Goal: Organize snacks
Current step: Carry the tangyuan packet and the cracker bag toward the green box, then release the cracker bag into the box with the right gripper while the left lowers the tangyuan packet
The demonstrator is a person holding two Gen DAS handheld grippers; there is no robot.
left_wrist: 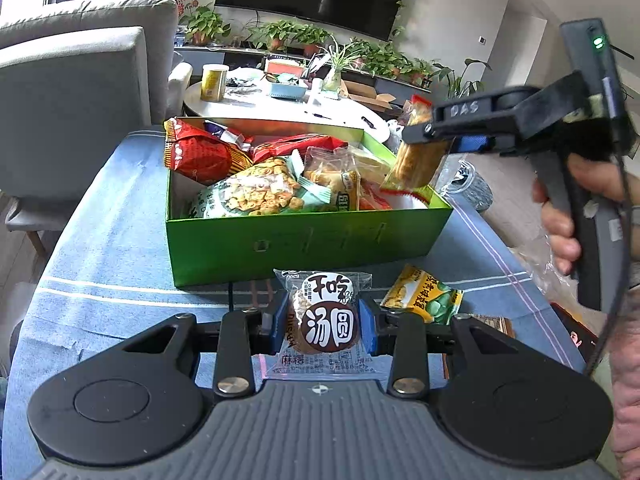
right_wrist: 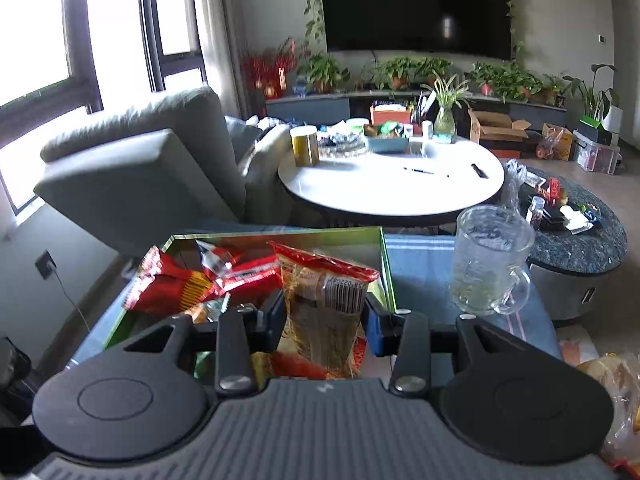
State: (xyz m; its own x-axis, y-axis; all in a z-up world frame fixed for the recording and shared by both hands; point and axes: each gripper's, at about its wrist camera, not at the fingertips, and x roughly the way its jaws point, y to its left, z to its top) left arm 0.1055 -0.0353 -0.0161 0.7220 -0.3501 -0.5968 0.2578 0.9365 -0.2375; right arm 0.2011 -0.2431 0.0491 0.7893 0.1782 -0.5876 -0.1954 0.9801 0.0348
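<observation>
left gripper [left_wrist: 327, 326]: fingers pinching one round snack packet [left_wrist: 325, 316] above the counter [left_wrist: 100, 248] | right gripper [right_wrist: 326, 320]: fingers pinching one cracker pack [right_wrist: 326, 304] over the one green box [left_wrist: 304, 240] | one yellow-green packet [left_wrist: 424, 294] on the counter beside the box

grey sofa [right_wrist: 152, 160], bright window [right_wrist: 40, 32], wall television [right_wrist: 416, 4], round white table [right_wrist: 392, 188]

Snack packets [left_wrist: 256, 192] in box [left_wrist: 304, 240] on table [left_wrist: 112, 248], mug [right_wrist: 490, 260] right.

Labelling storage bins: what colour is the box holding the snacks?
Bright green box, seen best in the left wrist view.
</observation>
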